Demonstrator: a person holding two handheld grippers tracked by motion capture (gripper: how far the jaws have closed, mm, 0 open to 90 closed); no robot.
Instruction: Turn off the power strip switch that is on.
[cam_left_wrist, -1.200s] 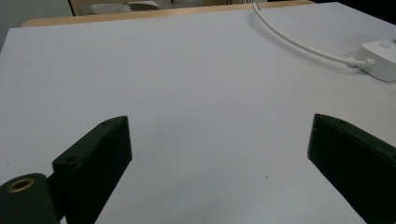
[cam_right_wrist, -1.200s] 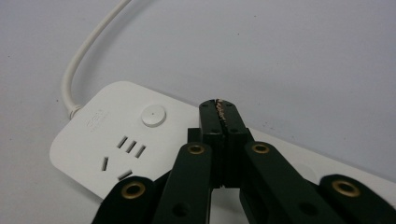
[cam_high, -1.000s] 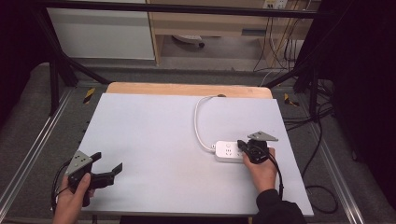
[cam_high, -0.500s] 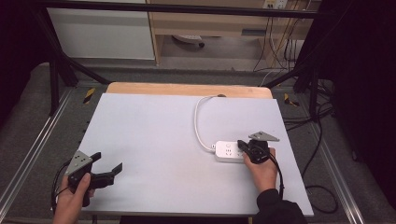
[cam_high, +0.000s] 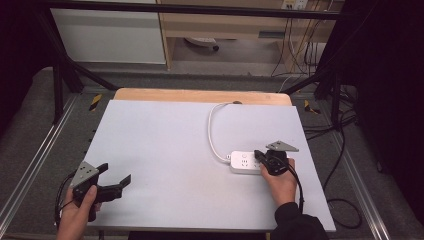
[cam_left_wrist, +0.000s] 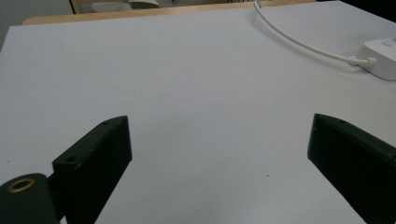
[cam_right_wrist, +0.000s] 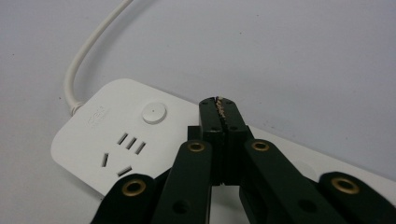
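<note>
A white power strip (cam_high: 244, 162) lies on the right half of the pale table mat (cam_high: 165, 145), its white cable (cam_high: 212, 131) curving away to the far edge. My right gripper (cam_high: 258, 155) is shut, and its joined tips (cam_right_wrist: 219, 105) sit over the strip's top, just right of the round button (cam_right_wrist: 154, 113) and the sockets (cam_right_wrist: 122, 148). Nothing shows between those jaws. My left gripper (cam_high: 117, 179) rests at the near left corner of the mat. It is open (cam_left_wrist: 219, 140), with bare mat between the jaws. From there the strip's end (cam_left_wrist: 383, 56) and cable (cam_left_wrist: 299, 42) lie far off.
A wooden table edge (cam_high: 200, 96) runs along the far side of the mat. Black frame posts (cam_high: 60, 85) and metal rails (cam_high: 30, 165) flank the table. Loose cables (cam_high: 345, 150) hang off the right side, and shelving (cam_high: 225, 30) stands beyond.
</note>
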